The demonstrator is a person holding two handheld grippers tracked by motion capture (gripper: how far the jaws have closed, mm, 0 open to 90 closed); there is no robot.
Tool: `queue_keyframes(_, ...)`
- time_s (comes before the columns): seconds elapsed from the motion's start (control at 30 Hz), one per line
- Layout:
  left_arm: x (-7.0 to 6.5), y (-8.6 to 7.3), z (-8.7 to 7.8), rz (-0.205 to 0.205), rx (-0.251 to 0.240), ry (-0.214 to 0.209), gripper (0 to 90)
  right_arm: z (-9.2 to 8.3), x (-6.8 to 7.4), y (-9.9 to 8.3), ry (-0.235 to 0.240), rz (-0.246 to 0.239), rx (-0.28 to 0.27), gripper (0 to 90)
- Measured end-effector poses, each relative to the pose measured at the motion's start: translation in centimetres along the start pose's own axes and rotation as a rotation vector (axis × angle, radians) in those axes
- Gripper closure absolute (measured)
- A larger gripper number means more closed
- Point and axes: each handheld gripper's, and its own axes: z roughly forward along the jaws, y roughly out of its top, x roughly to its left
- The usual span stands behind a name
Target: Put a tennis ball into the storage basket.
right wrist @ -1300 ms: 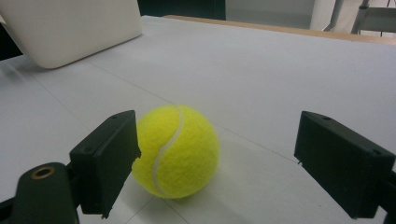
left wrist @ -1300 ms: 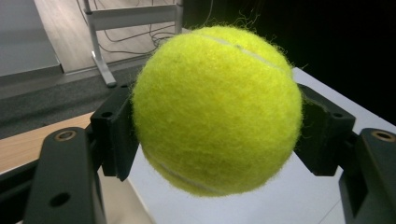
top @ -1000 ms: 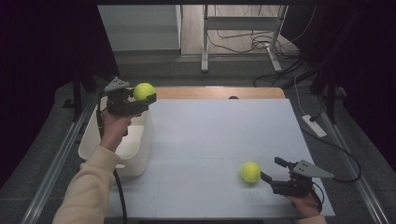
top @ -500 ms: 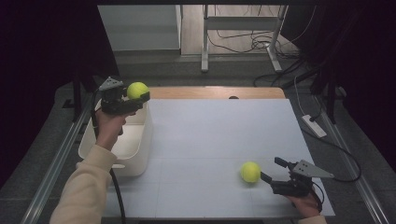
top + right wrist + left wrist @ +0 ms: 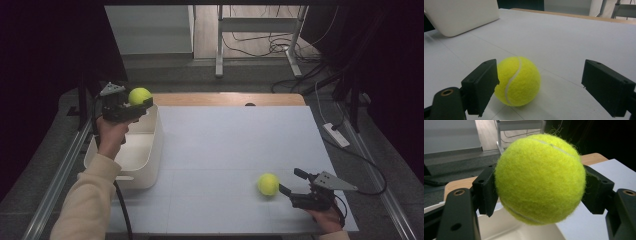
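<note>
Tennis ball (image 5: 139, 95) clamped in left hand-held gripper (image 5: 131, 104), white bin (image 5: 150, 150) below; right hand-held gripper (image 5: 290, 184) gapes around second ball (image 5: 268, 184). No readable logos.

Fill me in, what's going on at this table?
A person works two handheld claws. The left claw is shut on a fuzzy yellow-green tennis ball, holding it above the far end of a white plastic bin at the table's left edge. A second yellow-green tennis ball lies on the white tabletop; the right claw is open with its jaws either side of that ball, not yet gripping it.
</note>
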Motion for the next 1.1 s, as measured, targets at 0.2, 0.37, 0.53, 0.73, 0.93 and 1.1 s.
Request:
queue_keyframes(0.2, 0.8, -0.1, -0.1, -0.010, 0.007, 0.029, 27.4, 0.0, 0.0, 0.0, 0.002, 0.000, 0.002, 13.9)
queue_keyframes(0.37, 1.6, -0.3, -0.1, -0.027, 0.017, 0.053, 27.4, 0.0, 0.0, 0.0, 0.000, 0.000, 0.001, 13.9)
queue_keyframes(0.53, 2.3, -0.4, -0.2, -0.037, 0.021, 0.076, 27.4, 0.0, 0.0, 0.0, -0.007, 0.004, -0.001, 13.9)
queue_keyframes(0.73, 3.1, -0.3, -0.1, -0.051, 0.035, 0.098, 27.4, 0.0, -0.1, 0.0, -0.007, 0.005, 0.000, 13.9)
queue_keyframes(0.93, 3.4, -0.5, -0.3, -0.055, 0.046, 0.107, 27.3, -0.1, -0.1, -0.1, -0.007, 0.003, -0.001, 13.9)
queue_keyframes(1.1, 3.8, -0.6, -0.5, -0.055, 0.055, 0.114, 27.3, 0.0, 0.0, 0.0, -0.004, -0.002, 0.002, 13.9)
